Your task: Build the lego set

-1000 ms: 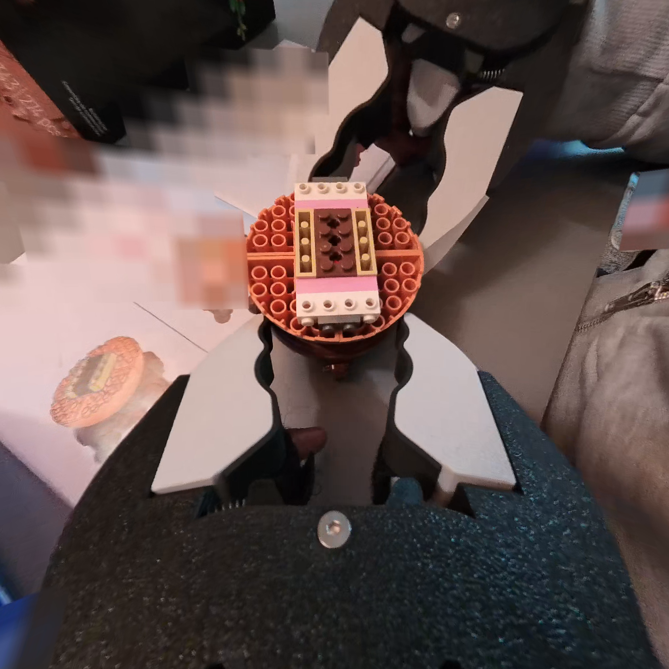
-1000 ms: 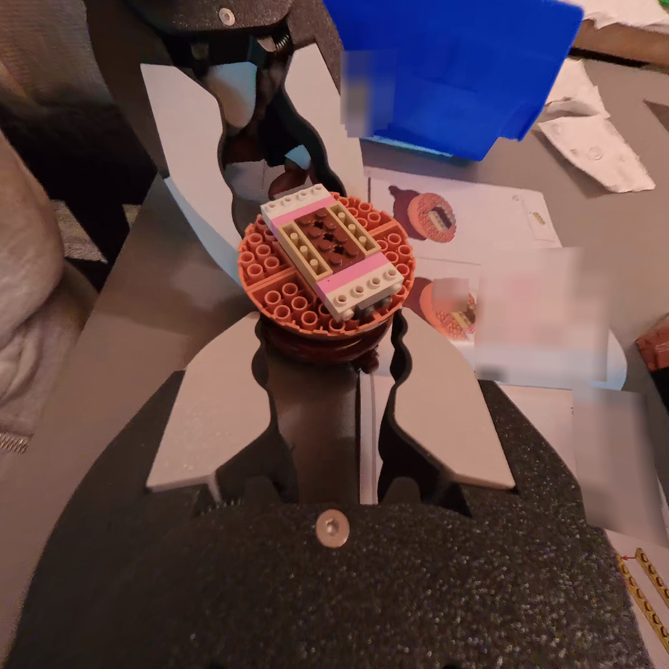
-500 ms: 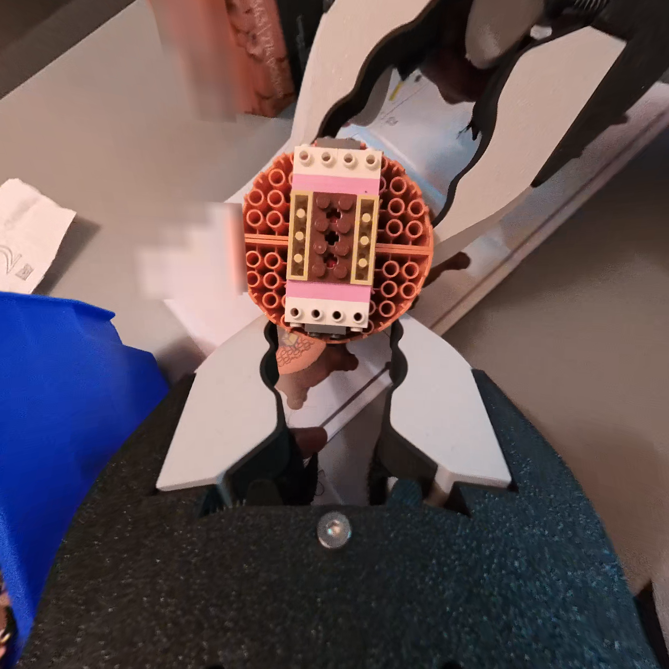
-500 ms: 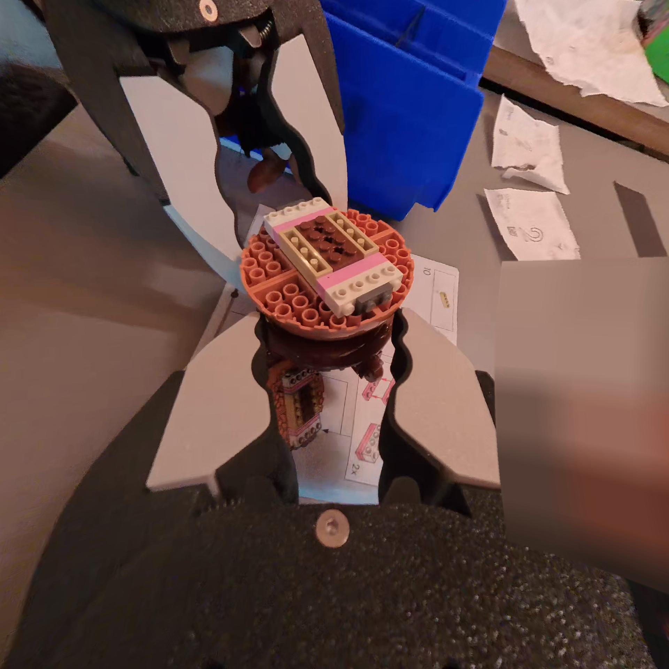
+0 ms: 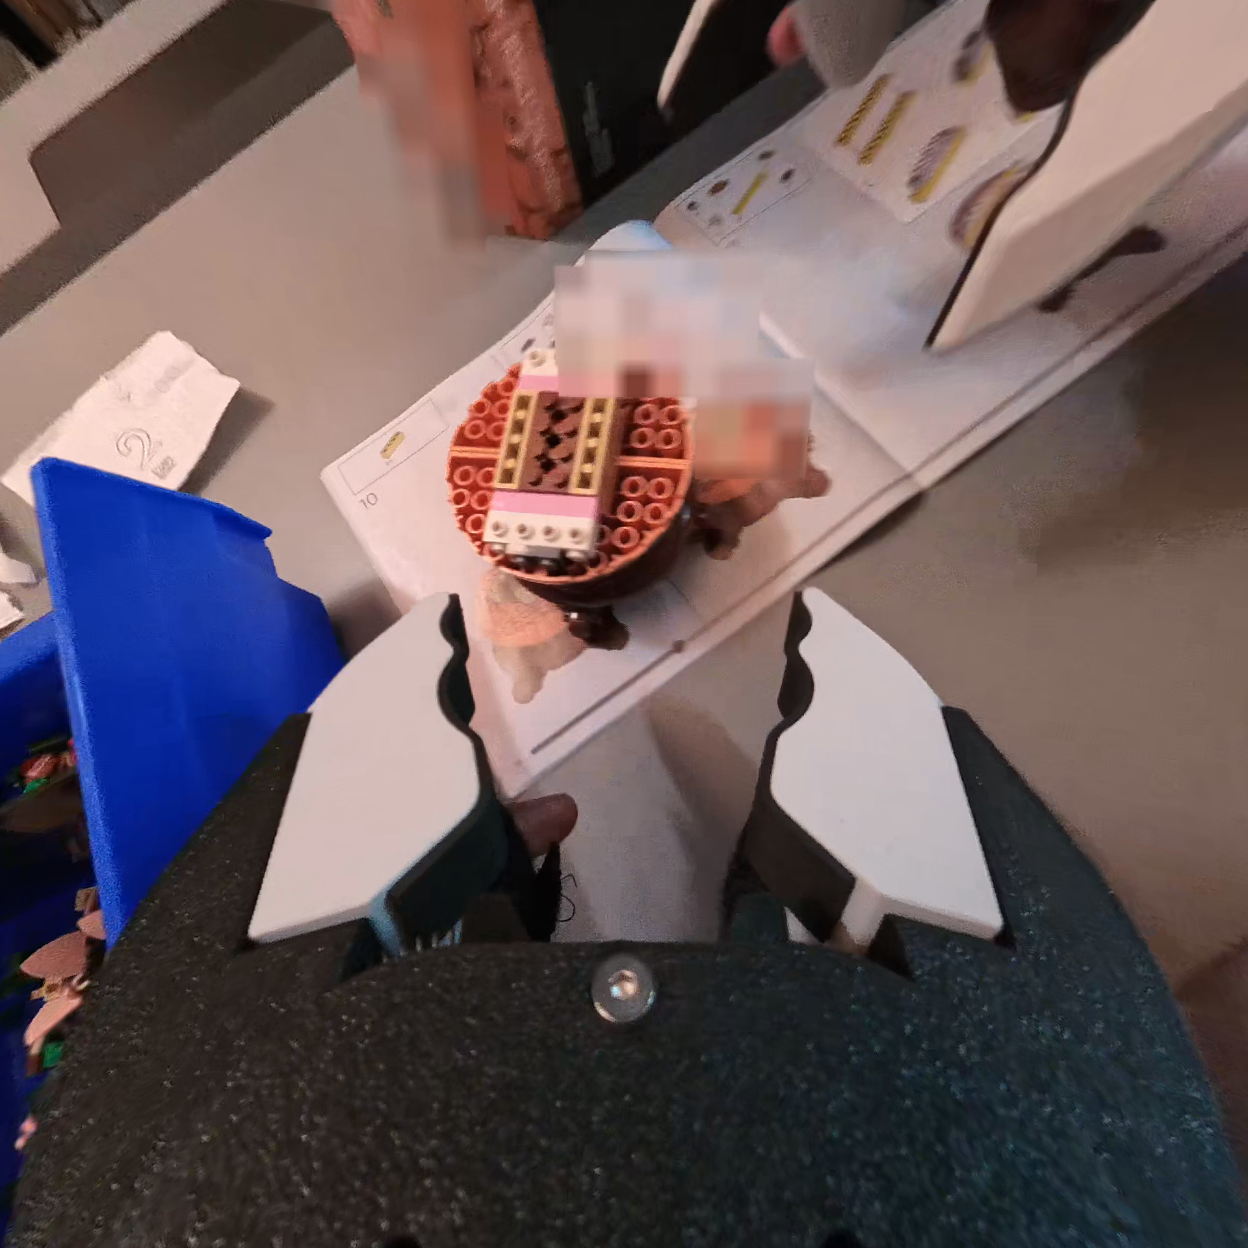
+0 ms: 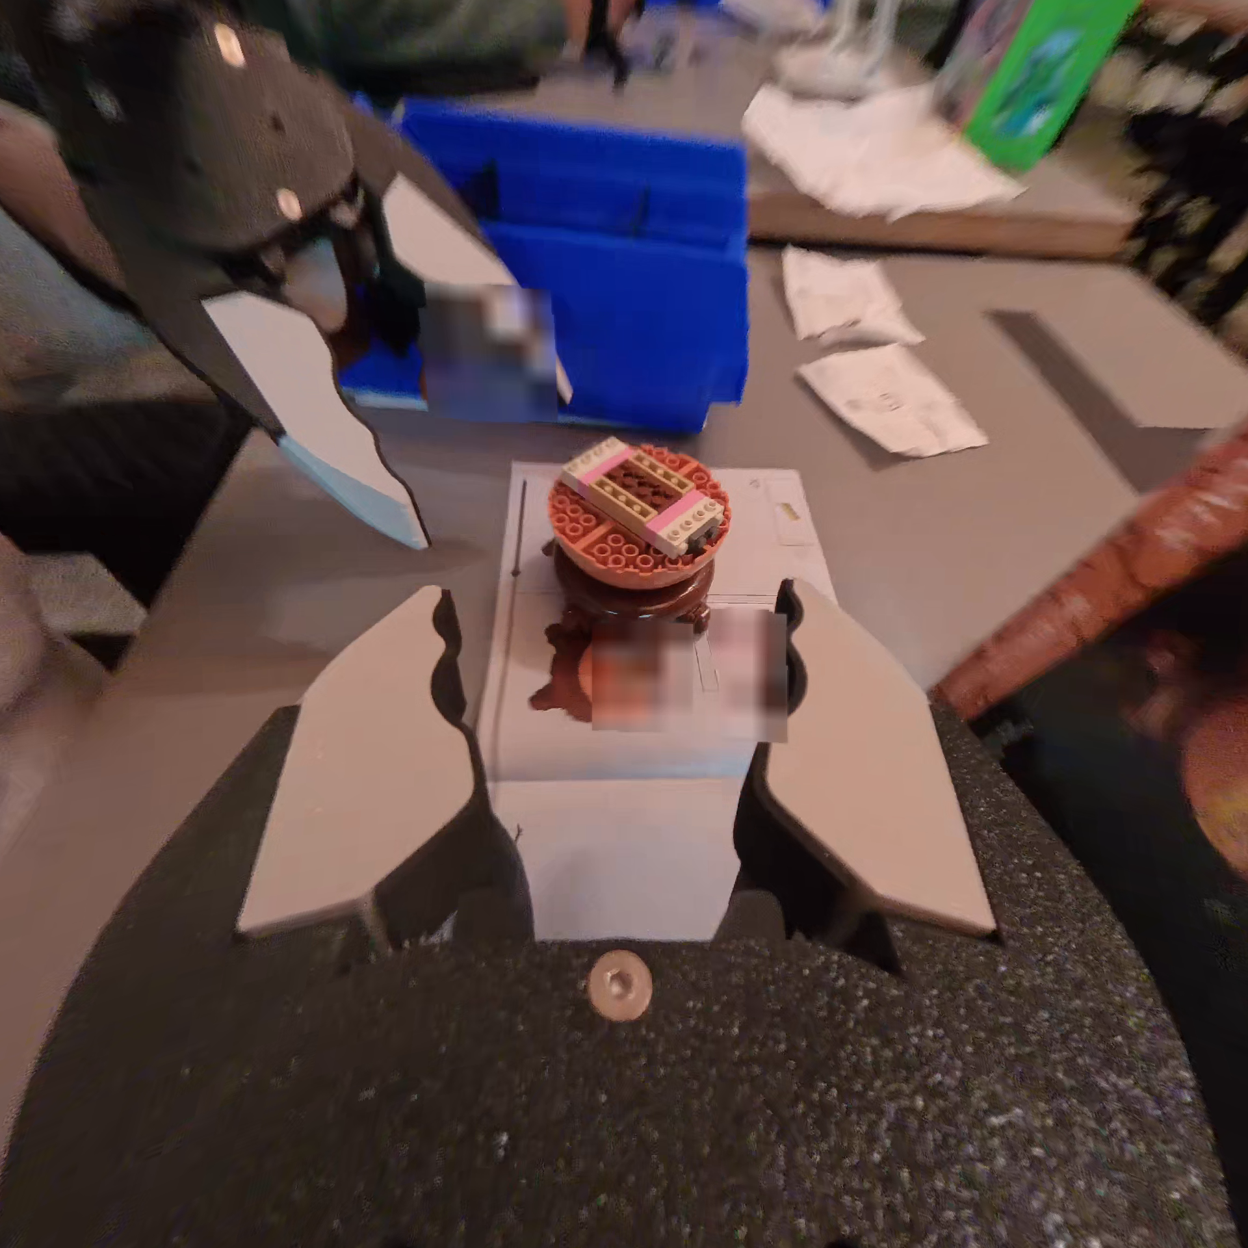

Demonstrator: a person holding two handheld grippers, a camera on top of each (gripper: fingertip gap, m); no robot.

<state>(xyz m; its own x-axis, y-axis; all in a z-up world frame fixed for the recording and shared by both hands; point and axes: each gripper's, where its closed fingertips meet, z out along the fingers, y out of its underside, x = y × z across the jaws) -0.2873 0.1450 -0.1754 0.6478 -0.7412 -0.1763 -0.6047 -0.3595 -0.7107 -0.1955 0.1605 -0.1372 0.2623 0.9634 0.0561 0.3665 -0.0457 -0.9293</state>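
The lego model (image 5: pixel 567 473) is a round orange studded disc on a dark brown base, with tan, brown, pink and white bricks across its top. It stands free on the open instruction booklet (image 5: pixel 405 540). My left gripper (image 5: pixel 625 601) is open and empty, just short of the model. In the right wrist view the model (image 6: pixel 638 520) stands ahead of my open, empty right gripper (image 6: pixel 614 594), on the booklet (image 6: pixel 621 830). One of the left gripper's fingers (image 6: pixel 317 405) shows at the upper left, and one of the right gripper's fingers (image 5: pixel 1080 202) shows at the top right.
A blue bin (image 5: pixel 169 608) with loose pieces stands at the left; it also shows behind the model in the right wrist view (image 6: pixel 608 283). Torn paper bags (image 6: pixel 878 385) lie on the grey table. The brown set box (image 6: pixel 1114 554) stands at the right, and a green box (image 6: pixel 1033 81) at the far right.
Both grippers were shut on the model and held it in the air. Now both are open and drawn back, and the model stands on the booklet.
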